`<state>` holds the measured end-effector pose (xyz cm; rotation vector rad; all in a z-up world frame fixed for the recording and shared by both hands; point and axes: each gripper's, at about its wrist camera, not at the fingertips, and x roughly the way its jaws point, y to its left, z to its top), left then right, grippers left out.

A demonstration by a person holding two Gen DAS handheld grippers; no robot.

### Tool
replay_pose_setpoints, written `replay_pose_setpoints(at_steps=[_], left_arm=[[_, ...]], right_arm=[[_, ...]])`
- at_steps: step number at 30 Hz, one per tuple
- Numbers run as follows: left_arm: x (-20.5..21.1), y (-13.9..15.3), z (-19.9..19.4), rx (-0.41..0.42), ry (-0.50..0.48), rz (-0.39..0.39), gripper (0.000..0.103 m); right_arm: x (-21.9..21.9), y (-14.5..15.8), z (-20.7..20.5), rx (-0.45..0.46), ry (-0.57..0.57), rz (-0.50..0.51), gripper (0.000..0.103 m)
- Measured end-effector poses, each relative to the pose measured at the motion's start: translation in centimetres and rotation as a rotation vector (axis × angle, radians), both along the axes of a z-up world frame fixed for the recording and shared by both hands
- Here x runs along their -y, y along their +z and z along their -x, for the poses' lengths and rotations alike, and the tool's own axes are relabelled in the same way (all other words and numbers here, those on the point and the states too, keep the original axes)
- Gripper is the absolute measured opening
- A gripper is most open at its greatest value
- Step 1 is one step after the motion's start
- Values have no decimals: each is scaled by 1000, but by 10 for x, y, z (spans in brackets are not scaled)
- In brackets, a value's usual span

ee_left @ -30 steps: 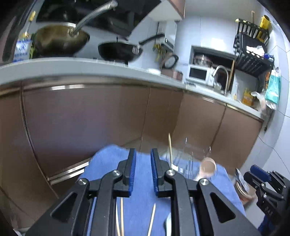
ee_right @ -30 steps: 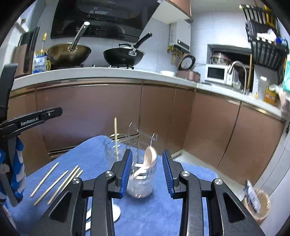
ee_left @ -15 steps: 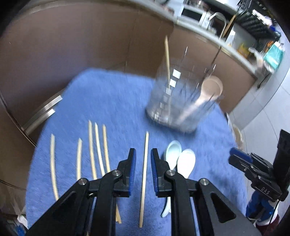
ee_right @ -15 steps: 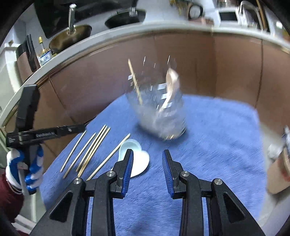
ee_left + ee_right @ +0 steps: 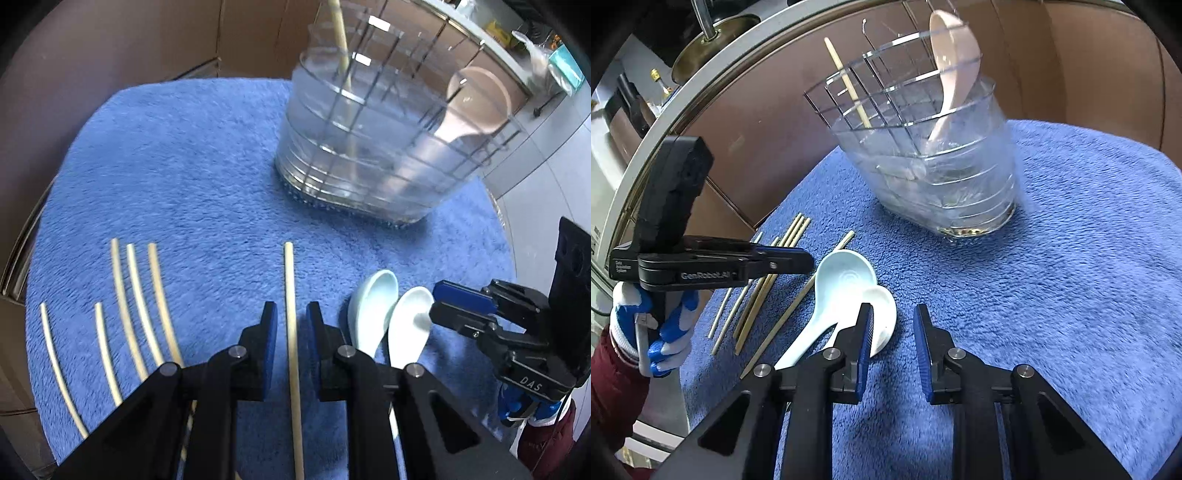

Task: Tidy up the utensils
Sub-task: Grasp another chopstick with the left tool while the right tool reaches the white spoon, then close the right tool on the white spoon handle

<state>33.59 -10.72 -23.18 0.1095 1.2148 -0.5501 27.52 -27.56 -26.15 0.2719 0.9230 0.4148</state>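
Left gripper (image 5: 290, 321) sits narrowly parted over a lone chopstick (image 5: 291, 332) lying between its pads, which we see clear of it. Right gripper (image 5: 893, 325), jaws just been closing, stands a little apart with nothing between; its left pad is just beside the white spoon (image 5: 882, 314), next to the pale blue spoon (image 5: 842, 280). Holder (image 5: 942, 177) carries one chopstick and a pink spoon on our blue towel (image 5: 1071, 277). Brown cabinets behind.
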Motion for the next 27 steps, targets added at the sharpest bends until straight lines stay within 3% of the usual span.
replay_pose_setpoints(at_steps=[8,11,15,21,27], left_arm=[[19,-12,-10,-15,-22,-46,10],[21,-13,-10,-4,-15,-54,5],[21,-13,-5,13,0,-43,5],[5,2,12,78,57,30,5],[-19,41,39,195,126,114,5]], right_arm=[[-6,-12,-17,-48,58,0,20],[-10,-13,-19,-49,76,7,9],[-17,-13,-17,-32,85,29,7],[-11,0,0,6,60,50,6],[-21,35,28,102,28,104,5]])
